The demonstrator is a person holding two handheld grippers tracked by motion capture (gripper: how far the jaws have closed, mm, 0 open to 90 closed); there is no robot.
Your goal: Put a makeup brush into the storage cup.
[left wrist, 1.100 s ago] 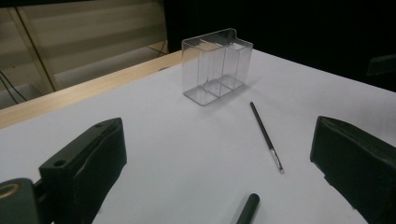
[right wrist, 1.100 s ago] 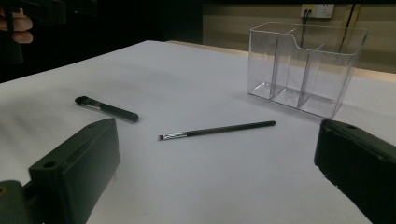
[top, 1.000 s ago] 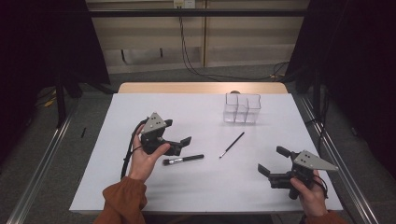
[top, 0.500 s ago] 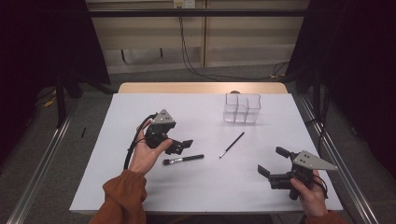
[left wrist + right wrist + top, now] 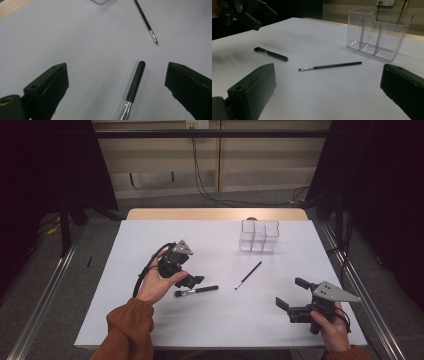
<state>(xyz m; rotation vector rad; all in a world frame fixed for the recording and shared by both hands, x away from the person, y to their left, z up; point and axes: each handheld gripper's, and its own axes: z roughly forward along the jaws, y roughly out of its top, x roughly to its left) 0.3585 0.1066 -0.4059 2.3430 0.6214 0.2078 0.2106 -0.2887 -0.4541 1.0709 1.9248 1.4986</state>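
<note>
- The left gripper [image 5: 192, 281] hovers over the desk [image 5: 210, 320] left of its middle, its jaws spread wide and holding nothing.
- In the left gripper view the thick brush [image 5: 132, 92] lies flat between those open jaws, touching neither, its black handle end pointing away from the camera.
- In the high view that thick brush [image 5: 196, 290] rests just beside the left gripper, toward the near edge.
- A thin brush [image 5: 248, 275] lies slanted near the desk's middle, apart from the thick one.
- A clear organiser [image 5: 259, 236] stands upright towards the far edge, right of centre.
- The right gripper [image 5: 295, 296] sits near the near right corner, jaws wide open and empty.
</note>
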